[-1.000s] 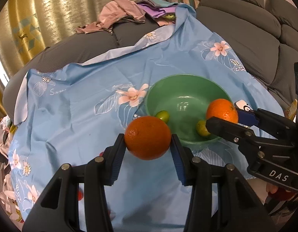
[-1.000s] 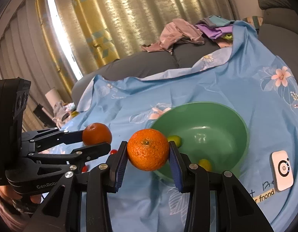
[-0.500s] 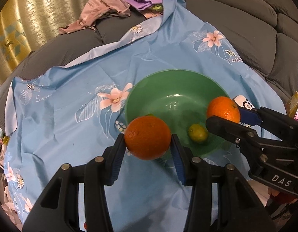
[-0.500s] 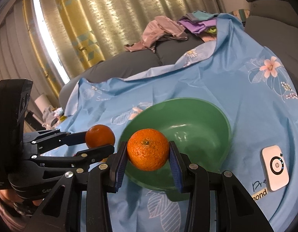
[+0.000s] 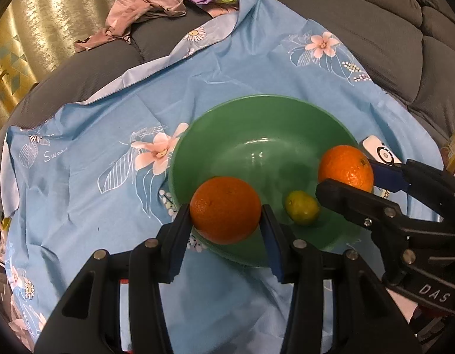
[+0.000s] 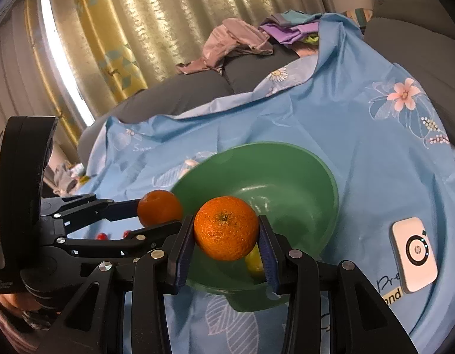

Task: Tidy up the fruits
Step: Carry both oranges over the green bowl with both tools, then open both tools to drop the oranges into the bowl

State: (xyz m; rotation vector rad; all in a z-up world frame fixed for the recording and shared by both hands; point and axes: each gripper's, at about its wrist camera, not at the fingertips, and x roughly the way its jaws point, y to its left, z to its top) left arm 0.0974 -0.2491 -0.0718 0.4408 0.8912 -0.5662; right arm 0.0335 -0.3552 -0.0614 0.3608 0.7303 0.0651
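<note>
The left gripper (image 5: 226, 214) gripped an orange (image 5: 225, 209) over the bowl's (image 5: 257, 112) near-left rim. The right gripper (image 6: 226, 237) gripped another orange (image 6: 226, 227) at its right side.

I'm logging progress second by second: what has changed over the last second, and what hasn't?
Both grippers have carried their oranges forward, over the green bowl: the left gripper with its orange, the right gripper with its orange. Nothing was released. The small green fruit stays in the bowl; the white device stays beside it.
</note>
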